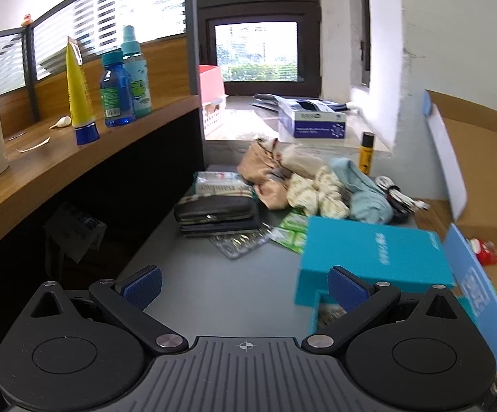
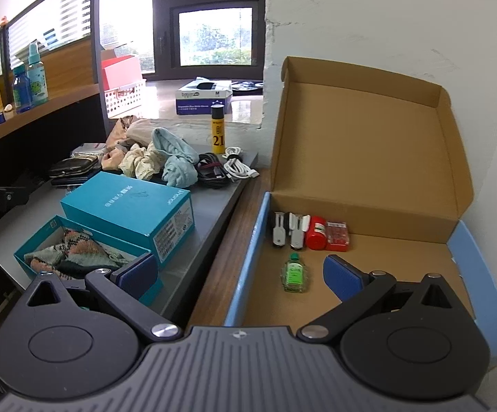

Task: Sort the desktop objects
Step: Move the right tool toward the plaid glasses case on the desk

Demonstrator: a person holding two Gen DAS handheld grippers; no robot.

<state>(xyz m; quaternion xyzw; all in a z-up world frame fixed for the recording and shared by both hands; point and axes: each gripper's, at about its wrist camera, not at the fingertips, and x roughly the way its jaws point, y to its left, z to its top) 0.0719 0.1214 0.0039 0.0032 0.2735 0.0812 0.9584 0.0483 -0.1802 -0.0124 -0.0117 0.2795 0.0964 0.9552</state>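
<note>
On the grey desk (image 2: 210, 202), near its front edge, sits a teal box (image 2: 128, 206) w/ its open tray (image 2: 77, 250) just in front, knitted fabric inside. Behind it, toward the desk's back edge: pile of cloth items (image 2: 159, 158), dark pouches (image 1: 217, 211) on the left, cables (image 2: 228, 168) at the back right corner, yellow tube (image 2: 218, 130) upright by the wall. Blister packs (image 1: 241, 242) and green sachets (image 1: 291, 231) lie between pouches and teal box.

Right of the desk, an open cardboard box (image 2: 368, 158) holds two clips (image 2: 288, 230), red container (image 2: 319, 233), red case (image 2: 338, 235) along its back wall; small green bottle (image 2: 295, 273) lies nearer front.

Left gripper (image 1: 245, 285): jaws spread wide, holding nothing, over bare desk. Right gripper (image 2: 240, 276): jaws wide apart, empty, above the box's left wall.
</note>
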